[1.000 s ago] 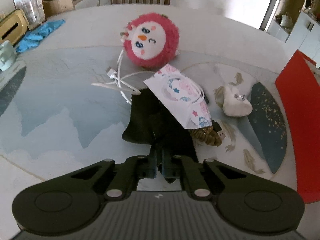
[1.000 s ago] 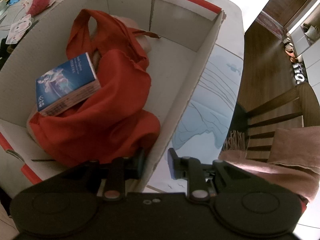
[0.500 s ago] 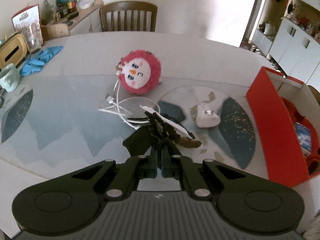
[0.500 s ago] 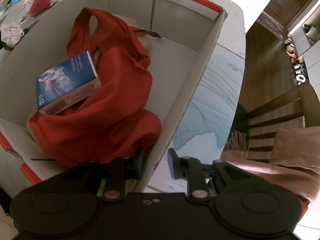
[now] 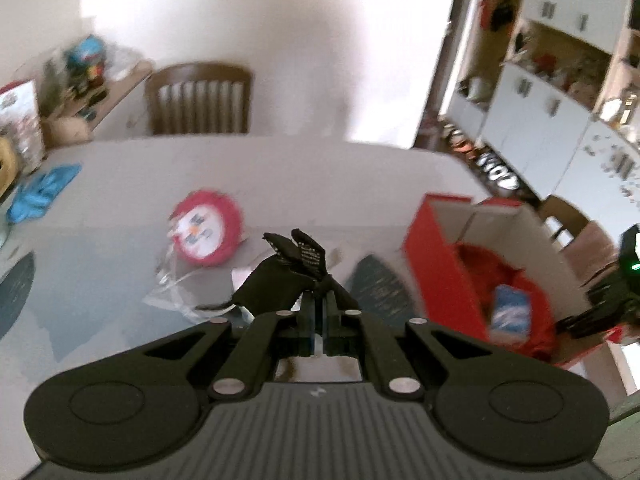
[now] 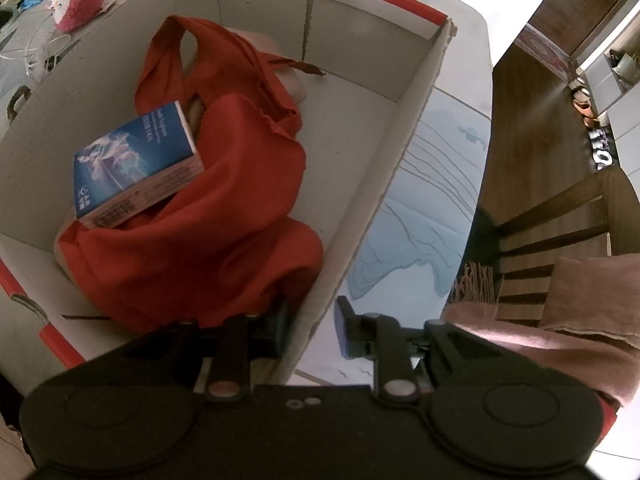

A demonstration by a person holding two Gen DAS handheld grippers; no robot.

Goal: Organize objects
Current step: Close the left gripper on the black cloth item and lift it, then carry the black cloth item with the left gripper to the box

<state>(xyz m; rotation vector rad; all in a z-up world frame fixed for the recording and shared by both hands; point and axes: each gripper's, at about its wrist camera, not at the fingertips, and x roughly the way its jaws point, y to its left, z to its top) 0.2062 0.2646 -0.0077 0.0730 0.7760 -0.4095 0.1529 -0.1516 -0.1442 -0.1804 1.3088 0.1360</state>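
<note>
My left gripper (image 5: 319,300) is shut on a black cloth item (image 5: 280,276) and holds it up above the table. A red and white cardboard box (image 5: 436,248) stands to the right; it holds a red bag (image 6: 208,216) with a blue packet (image 6: 132,164) on top. My right gripper (image 6: 310,316) is open, with its two fingers on either side of the box's right wall (image 6: 384,184). A pink plush toy (image 5: 206,234) and a white cable (image 5: 176,280) lie on the table; the toy also shows in the right wrist view (image 6: 78,2).
A wooden chair (image 5: 198,98) stands behind the table. Blue gloves (image 5: 40,192) lie at the far left. Another chair with a pink cloth (image 6: 560,320) is beside the box. White cabinets (image 5: 552,120) line the right wall.
My left gripper has lifted the black cloth off the table and swung up and to the right; the box has come into its view. My right gripper has stayed on the box wall.
</note>
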